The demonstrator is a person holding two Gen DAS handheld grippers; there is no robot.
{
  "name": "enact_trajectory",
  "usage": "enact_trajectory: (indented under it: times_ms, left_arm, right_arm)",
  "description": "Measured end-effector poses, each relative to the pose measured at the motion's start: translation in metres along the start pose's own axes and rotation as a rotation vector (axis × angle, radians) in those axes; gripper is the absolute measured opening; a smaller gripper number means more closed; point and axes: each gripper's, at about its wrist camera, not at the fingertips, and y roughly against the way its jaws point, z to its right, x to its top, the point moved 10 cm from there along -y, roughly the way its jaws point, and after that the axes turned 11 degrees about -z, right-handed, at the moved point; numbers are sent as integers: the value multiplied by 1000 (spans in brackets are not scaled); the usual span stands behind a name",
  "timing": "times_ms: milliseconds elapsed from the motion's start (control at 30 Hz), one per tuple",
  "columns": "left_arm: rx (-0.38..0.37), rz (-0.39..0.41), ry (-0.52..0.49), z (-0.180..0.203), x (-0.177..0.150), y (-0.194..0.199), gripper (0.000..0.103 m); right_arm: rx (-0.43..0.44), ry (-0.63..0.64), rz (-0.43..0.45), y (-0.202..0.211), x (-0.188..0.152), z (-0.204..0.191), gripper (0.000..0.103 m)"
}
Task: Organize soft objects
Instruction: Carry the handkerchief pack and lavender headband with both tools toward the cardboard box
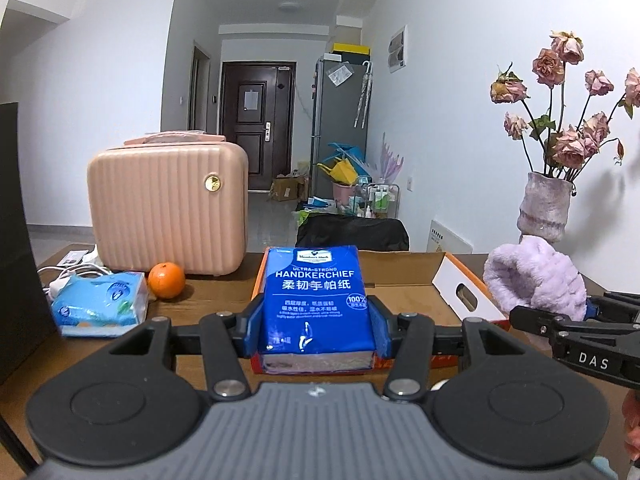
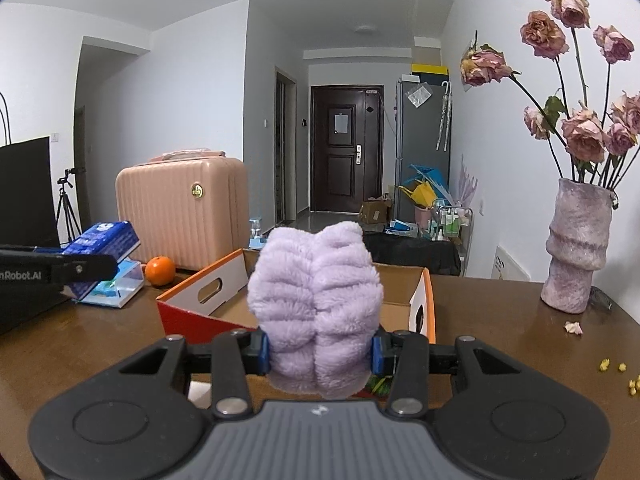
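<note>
My left gripper (image 1: 316, 330) is shut on a blue handkerchief tissue pack (image 1: 314, 304), held above the near left edge of an open orange-and-white cardboard box (image 1: 460, 284). My right gripper (image 2: 320, 350) is shut on a fluffy lilac cloth (image 2: 316, 304), held over the near edge of the same box (image 2: 200, 296). The lilac cloth also shows at the right of the left wrist view (image 1: 536, 276). The blue pack and left gripper show at the left of the right wrist view (image 2: 100, 248).
A light-blue tissue pack (image 1: 100, 306), an orange (image 1: 166, 280) and a pink ribbed case (image 1: 168, 216) sit on the brown table at left. A vase of dried roses (image 2: 576, 252) stands at right. Petal bits (image 2: 604, 364) lie on the table.
</note>
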Motion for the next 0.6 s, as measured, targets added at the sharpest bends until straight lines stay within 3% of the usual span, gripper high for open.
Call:
enact_trajectory:
  times_ms: [600]
  left_arm:
    - [2, 25, -18, 8, 44, -50, 53]
  right_arm:
    - [-6, 63, -17, -45, 38, 10, 42]
